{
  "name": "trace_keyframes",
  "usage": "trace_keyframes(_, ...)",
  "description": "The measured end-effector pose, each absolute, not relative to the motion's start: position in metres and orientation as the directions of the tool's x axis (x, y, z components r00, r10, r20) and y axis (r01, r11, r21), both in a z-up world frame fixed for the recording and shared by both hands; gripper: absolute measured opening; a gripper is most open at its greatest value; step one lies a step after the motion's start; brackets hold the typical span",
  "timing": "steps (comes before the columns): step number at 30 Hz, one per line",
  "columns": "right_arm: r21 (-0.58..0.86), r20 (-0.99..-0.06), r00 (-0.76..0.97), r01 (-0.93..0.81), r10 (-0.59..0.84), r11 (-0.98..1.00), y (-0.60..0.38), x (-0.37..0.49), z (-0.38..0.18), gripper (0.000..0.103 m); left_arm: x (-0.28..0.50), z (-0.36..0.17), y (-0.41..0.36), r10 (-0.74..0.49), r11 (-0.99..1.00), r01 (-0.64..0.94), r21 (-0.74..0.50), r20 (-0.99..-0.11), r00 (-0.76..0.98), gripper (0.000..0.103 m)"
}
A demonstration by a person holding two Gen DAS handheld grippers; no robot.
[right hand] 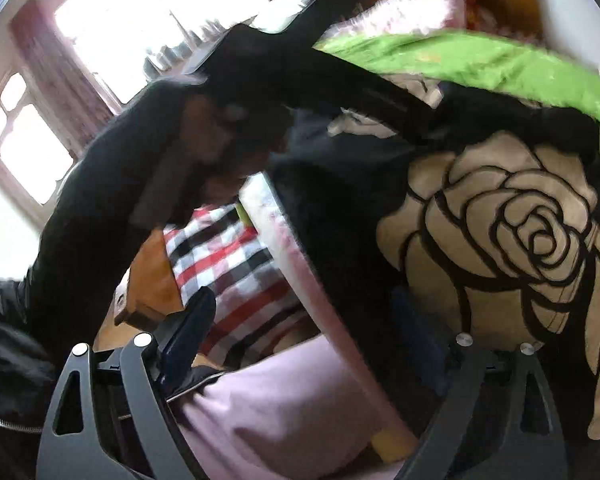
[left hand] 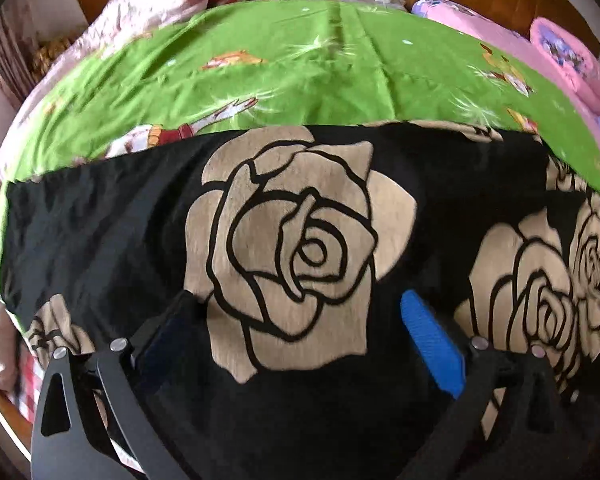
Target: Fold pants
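Left wrist view is filled at its near edge by the left hand-held gripper, whose jaws are spread wide, with nothing pinched between them; one blue pad is seen at 4 o'clock and its dark partner at 8 o'clock. Directly beneath them the pants, black with large beige roses, are spread flat across the bed. Past the pants, toward 12 o'clock, a green bedsheet is laid out, bordered by a pink pillow at 2 o'clock and a pale quilt at 11 o'clock.

From the right wrist, the right hand-held gripper is likewise held wide apart and empty, over the bed's edge. A lilac cushion is seen nearest, then a checked cloth at 9 o'clock. The pants are draped at 3 o'clock. Farther off, a dark sleeve is seen at 10 o'clock, before a bright window.
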State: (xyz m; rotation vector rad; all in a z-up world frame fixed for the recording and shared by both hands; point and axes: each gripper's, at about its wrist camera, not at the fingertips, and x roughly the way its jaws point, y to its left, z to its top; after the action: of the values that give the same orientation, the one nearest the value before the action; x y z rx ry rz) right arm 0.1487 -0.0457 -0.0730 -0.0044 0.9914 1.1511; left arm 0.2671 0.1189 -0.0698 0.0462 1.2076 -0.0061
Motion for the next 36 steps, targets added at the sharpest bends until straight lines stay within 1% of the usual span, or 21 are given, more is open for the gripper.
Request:
trace_keyframes(2, 0.472, -0.645, 0.026, -0.773, 0.764, 0.424, -0.048, 0.140, -0.073, 0.088, 0.271, -0.070, 0.122, 0.018, 0.999, 0.024, 0.028, -0.935, 0.354, 0.102)
trace_keyframes(4, 0.461, -0.656, 0.031, -0.775, 0.754, 0.433, -0.050, 0.138, -0.070, 0.087, 0.273, -0.070, 0.122, 0.021, 0.999, 0.022, 0.031, -0.932, 0.362, 0.102)
trace_keyframes(9, 0.419, -0.627, 0.078, -0.805, 0.775, 0.420, -0.024, 0.147, -0.042, 0.087, 0.270, -0.070, 0.121, 0.024, 1.000, 0.008, 0.029, -0.927, 0.373, 0.102)
trace_keyframes(11, 0.411, -0.642, 0.054, -0.818, 0.765, 0.402, -0.006, 0.155, -0.046, 0.087, 0.269, -0.070, 0.120, 0.027, 1.000, 0.001, 0.030, -0.930, 0.368, 0.102)
trace_keyframes(13, 0.380, -0.693, 0.051, -0.822, 0.719, 0.424, 0.015, 0.157, -0.060, 0.087, 0.270, -0.070, 0.121, 0.024, 1.000, 0.003, 0.027, -0.932, 0.362, 0.102)
trace_keyframes(14, 0.377, -0.714, 0.039, -0.819, 0.699, 0.432, 0.019, 0.155, -0.067, 0.089, 0.270, -0.069, 0.121, 0.023, 1.000, 0.005, 0.027, -0.933, 0.359, 0.102)
trace_keyframes(16, 0.381, -0.696, 0.026, -0.834, 0.718, 0.400, 0.012, 0.144, -0.072, 0.089, 0.270, -0.069, 0.122, 0.022, 1.000, 0.010, 0.027, -0.933, 0.359, 0.102)
trace_keyframes(19, 0.437, -0.669, 0.009, -0.805, 0.744, 0.403, -0.016, 0.134, -0.066, 0.088, 0.270, -0.069, 0.122, 0.025, 1.000, 0.003, 0.028, -0.933, 0.359, 0.102)
trace_keyframes(21, 0.439, -0.630, 0.059, -0.796, 0.774, 0.418, -0.048, 0.126, -0.057, 0.088, 0.267, -0.061, 0.115, 0.018, 1.000, -0.005, 0.017, -0.927, 0.375, 0.097)
trace_keyframes(23, 0.427, -0.600, 0.150, -0.771, 0.786, 0.473, -0.082, 0.126, -0.048, 0.088, 0.263, -0.047, 0.101, -0.041, 0.999, 0.042, -0.025, -0.904, 0.426, 0.097)
trace_keyframes(25, 0.385, -0.603, 0.287, -0.712, 0.744, 0.587, -0.118, 0.134, -0.041, 0.089, 0.265, -0.028, 0.075, -0.046, 0.995, 0.099, 0.003, -0.870, 0.490, 0.098)
trace_keyframes(27, 0.352, -0.611, 0.413, -0.623, 0.676, 0.699, -0.151, 0.150, -0.039, 0.089, 0.274, -0.022, 0.057, -0.018, 0.991, 0.126, 0.055, -0.857, 0.515, 0.099)
trace_keyframes(28, 0.347, -0.620, 0.450, -0.578, 0.643, 0.739, -0.163, 0.160, -0.039, 0.090, 0.284, -0.024, 0.048, 0.004, 0.987, 0.136, 0.084, -0.863, 0.505, 0.099)
trace_keyframes(29, 0.341, -0.648, 0.487, -0.501, 0.585, 0.795, -0.181, 0.172, -0.043, 0.090, 0.296, -0.032, 0.038, 0.009, 0.982, 0.162, 0.096, -0.883, 0.470, 0.097)
trace_keyframes(31, 0.317, -0.688, 0.518, -0.416, 0.508, 0.853, -0.205, 0.185, -0.049, 0.090, 0.311, -0.050, 0.021, 0.014, 0.968, 0.222, 0.115, -0.911, 0.413, 0.096)
trace_keyframes(32, 0.311, -0.697, 0.527, -0.387, 0.485, 0.868, -0.218, 0.190, -0.051, 0.090, 0.318, -0.058, 0.012, 0.055, 0.958, 0.235, 0.165, -0.909, 0.413, 0.094)
trace_keyframes(33, 0.317, -0.701, 0.534, -0.361, 0.473, 0.877, -0.232, 0.195, -0.052, 0.090, 0.323, -0.062, 0.006, 0.081, 0.952, 0.234, 0.195, -0.903, 0.422, 0.097)
trace_keyframes(35, 0.334, -0.710, 0.531, -0.324, 0.462, 0.885, -0.253, 0.194, -0.057, 0.090, 0.337, -0.063, 0.002, 0.076, 0.958, 0.216, 0.188, -0.894, 0.441, 0.096)
trace_keyframes(36, 0.333, -0.729, 0.523, -0.294, 0.443, 0.896, -0.265, 0.192, -0.061, 0.090, 0.343, -0.065, 0.000, 0.094, 0.958, 0.203, 0.202, -0.891, 0.444, 0.097)
